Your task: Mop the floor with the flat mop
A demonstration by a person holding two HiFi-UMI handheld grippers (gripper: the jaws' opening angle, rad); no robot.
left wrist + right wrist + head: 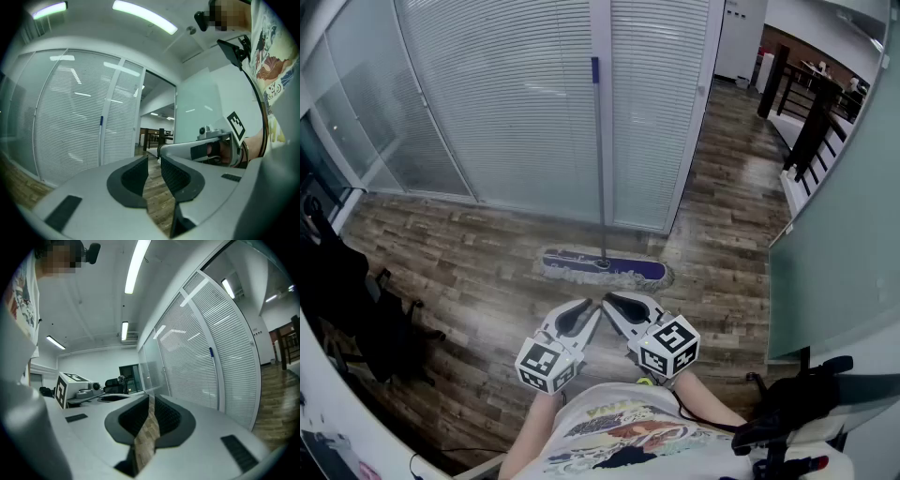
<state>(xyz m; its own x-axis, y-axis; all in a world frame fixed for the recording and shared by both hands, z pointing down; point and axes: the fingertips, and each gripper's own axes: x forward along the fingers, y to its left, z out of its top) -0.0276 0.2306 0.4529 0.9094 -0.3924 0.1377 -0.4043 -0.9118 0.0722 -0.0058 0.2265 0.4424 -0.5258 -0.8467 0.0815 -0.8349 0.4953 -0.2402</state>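
The flat mop stands unheld, leaning against the blind-covered glass wall. Its purple-and-white head (pixel 603 268) lies flat on the wooden floor and its grey handle (pixel 599 150) rises to a blue tip. The handle (pixel 101 140) also shows in the left gripper view, and the same handle (pixel 214 380) in the right gripper view. My left gripper (pixel 587 306) (pixel 154 161) and right gripper (pixel 607 301) (pixel 151 400) are side by side, just short of the mop head, tips nearly touching. Both are shut with nothing between the jaws.
Glass wall with white blinds (pixel 516 103) runs behind the mop. A frosted partition (pixel 834 234) stands at the right, with a black railing (pixel 811 112) beyond it. Dark chairs and bags (pixel 342 309) crowd the left; black gear (pixel 797 403) sits at the lower right.
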